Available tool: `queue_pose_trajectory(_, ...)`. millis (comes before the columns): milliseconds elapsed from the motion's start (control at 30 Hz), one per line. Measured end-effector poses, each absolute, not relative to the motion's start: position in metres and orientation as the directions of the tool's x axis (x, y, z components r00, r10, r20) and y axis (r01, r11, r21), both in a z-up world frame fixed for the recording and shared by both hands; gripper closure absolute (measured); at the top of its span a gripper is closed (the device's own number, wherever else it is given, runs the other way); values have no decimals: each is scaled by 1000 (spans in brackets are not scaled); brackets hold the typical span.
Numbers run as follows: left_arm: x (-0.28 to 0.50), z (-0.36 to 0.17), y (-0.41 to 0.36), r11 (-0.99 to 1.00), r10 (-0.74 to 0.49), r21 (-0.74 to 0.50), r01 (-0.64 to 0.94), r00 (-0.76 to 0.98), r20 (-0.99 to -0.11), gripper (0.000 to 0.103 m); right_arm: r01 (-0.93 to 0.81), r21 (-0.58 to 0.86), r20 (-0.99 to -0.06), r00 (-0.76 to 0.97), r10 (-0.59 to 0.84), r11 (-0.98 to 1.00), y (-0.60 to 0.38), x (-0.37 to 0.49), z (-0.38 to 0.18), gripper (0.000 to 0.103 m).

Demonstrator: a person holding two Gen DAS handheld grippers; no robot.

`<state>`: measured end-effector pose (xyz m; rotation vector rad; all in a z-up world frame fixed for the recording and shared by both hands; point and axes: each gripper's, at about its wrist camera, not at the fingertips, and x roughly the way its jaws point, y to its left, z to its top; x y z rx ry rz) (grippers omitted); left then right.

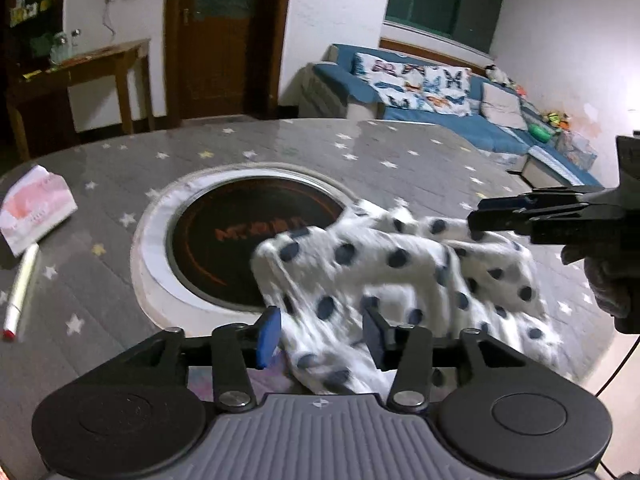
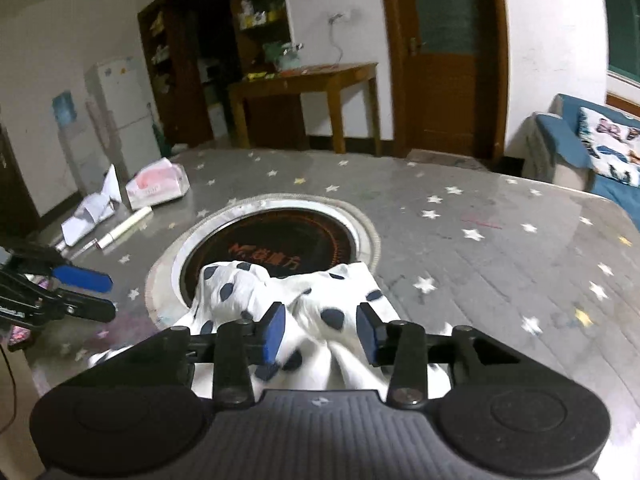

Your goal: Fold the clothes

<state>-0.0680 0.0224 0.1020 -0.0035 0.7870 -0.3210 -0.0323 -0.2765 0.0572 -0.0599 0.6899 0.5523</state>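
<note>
Grey star-printed table [image 1: 360, 148] in a living room, with one round dark hob plate [image 1: 240, 240] set in its middle. One white garment with dark dots [image 1: 400, 276], crumpled, lying half over the near rim of the hob plate and spilling toward the table's near edge. Two grippers. Left gripper [image 1: 320, 332]: jaws parted, blue pads apart on either side of a blurred fold of the garment, not pressing it; cloth running between and beyond them. Right gripper [image 2: 320, 332]: jaws likewise parted, a bunched ridge of the garment between them, pads clear of the cloth. Right gripper also seen entering beyond and to the right of the left jaws, above the garment's far edge, with a gloved hand [image 1: 608, 284] behind it. Left of the left jaws: one pink tissue pack [image 1: 36, 212] and one white pen with red end [image 1: 20, 292]. In the right wrist view, crumpled white papers [image 2: 92, 208] beside the pack, well left of the jaws. Beyond the table: one wooden side table [image 2: 304, 80], one door [image 2: 444, 52], one blue sofa [image 1: 440, 116], one white fridge [image 2: 124, 112]
</note>
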Motion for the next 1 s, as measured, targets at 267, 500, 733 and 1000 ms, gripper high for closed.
queue_pose_trajectory(267, -23, 88, 10, 964, -248, -107, 245, 667, -702, 44, -522, 113, -695, 567, 443, 845, -242, 11, 22, 62)
queue_pose_trajectory(500, 9, 78, -10, 966, -229, -74, 249, 680, -696, 29, -499, 62, -701, 595, 394, 864, -251, 10, 18, 96)
queue_pose_trajectory(733, 23, 69, -23, 963, -221, -50, 266, 667, -712, 26, -341, -86, -612, 760, 220, 936, -299, 6, 50, 98)
queue_pose_trajectory(1000, 26, 59, -23, 963, -209, -37, 267, 652, -729, 23, -113, -242, -576, 816, -49, 964, -335, 14, 53, 92)
